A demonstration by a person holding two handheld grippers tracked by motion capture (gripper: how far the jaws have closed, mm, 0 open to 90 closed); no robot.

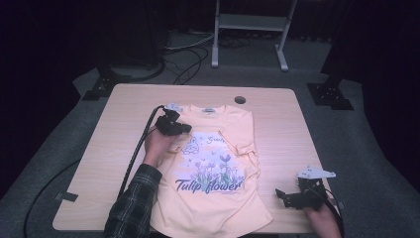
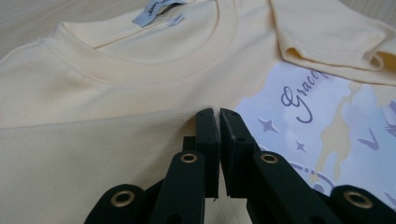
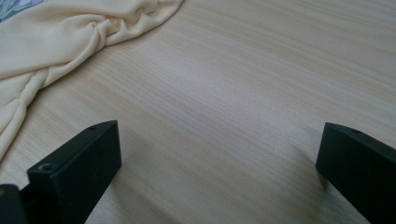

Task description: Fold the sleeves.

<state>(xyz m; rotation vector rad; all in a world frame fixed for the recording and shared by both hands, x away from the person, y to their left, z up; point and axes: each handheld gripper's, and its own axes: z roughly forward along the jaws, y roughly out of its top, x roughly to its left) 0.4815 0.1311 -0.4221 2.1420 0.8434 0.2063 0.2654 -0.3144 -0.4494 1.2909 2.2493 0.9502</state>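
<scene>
Your left gripper (image 2: 218, 114) is clenched on the shirt (image 1: 213, 163), pinching fabric just below the collar (image 2: 154, 77). Your right gripper (image 3: 219, 149) stands released over bare table (image 1: 282, 129), beside the shirt's right edge.

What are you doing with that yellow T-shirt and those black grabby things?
A person is working on a pale yellow T-shirt spread on a wooden table, probably to fold it. The left tongs are shut, with their tips down on the shirt's chest just below the collar; whether they pinch any cloth is hard to tell. The right tongs are open over bare wood beside the shirt's bunched edge.
</scene>
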